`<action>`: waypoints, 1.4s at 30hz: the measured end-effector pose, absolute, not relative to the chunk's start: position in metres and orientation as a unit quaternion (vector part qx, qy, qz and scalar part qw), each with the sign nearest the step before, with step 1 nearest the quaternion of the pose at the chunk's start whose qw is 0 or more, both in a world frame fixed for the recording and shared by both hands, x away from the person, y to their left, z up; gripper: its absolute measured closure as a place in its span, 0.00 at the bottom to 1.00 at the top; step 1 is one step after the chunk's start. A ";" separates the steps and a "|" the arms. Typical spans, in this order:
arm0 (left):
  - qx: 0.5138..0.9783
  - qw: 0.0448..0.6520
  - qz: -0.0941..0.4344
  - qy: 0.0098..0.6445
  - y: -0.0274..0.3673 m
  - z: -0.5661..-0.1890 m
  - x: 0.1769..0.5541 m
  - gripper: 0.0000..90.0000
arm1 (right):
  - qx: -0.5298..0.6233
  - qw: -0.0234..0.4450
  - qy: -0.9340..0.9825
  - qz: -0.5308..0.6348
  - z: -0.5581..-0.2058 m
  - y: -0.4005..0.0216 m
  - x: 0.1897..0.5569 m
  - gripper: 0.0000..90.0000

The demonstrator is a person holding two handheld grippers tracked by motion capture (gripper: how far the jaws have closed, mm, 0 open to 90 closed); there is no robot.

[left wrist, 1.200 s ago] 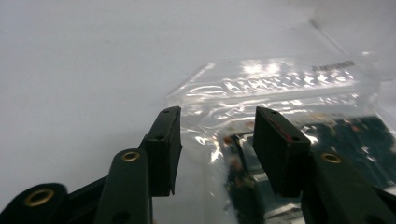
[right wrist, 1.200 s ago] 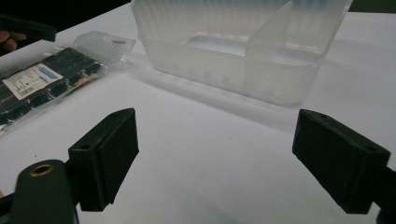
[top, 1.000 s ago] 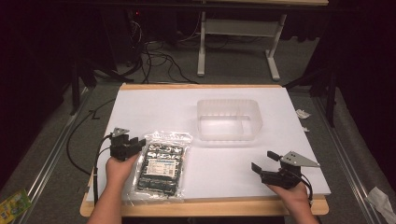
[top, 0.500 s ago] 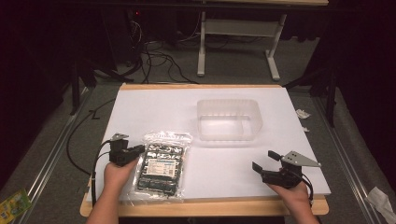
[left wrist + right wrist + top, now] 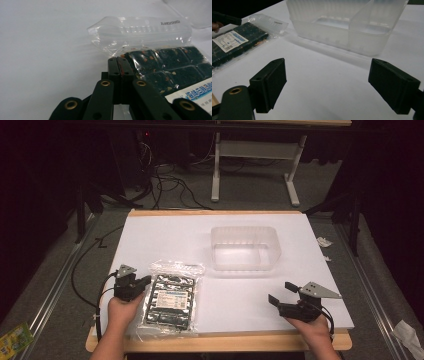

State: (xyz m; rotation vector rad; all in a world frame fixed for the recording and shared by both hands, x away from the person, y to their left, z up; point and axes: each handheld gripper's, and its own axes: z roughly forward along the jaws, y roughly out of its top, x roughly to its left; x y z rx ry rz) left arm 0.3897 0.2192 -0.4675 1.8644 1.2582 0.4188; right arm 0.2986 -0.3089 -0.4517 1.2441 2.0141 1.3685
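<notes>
A clear zip bag (image 5: 170,297) holding a dark packet with a white-and-blue label lies flat near the table's front left. My left gripper (image 5: 147,282) is at the bag's left edge. In the left gripper view its jaws have just been closing and now stand together on the bag's (image 5: 162,60) clear border at the packet's corner, with film apparently pinched between them. My right gripper (image 5: 281,292) rests low at the front right, jaws wide apart, nothing between them (image 5: 327,82). An empty translucent plastic container (image 5: 245,262) stands mid-table, ahead of the right gripper (image 5: 337,37).
The white table top (image 5: 165,235) has a wooden front edge. Behind the table, cables and a desk frame (image 5: 250,150) sit on the grey floor. Scraps of paper (image 5: 322,241) lie off the table's right side.
My left gripper's jaws have gone from open to shut while the hand slid right to the bag's edge. The right gripper, bag and container have stayed put.
</notes>
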 end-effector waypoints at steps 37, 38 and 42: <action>0.730 0.493 0.287 0.375 0.200 -0.416 0.331 1.00 | 0.407 -0.017 0.763 0.502 -0.481 -0.139 0.364 0.20; 0.730 0.494 0.288 0.374 0.200 -0.416 0.330 1.00 | 0.407 -0.017 0.763 0.502 -0.481 -0.139 0.364 0.20; 0.730 0.497 0.289 0.370 0.199 -0.414 0.329 1.00 | 0.410 -0.067 0.765 0.493 -0.486 -0.119 0.370 0.25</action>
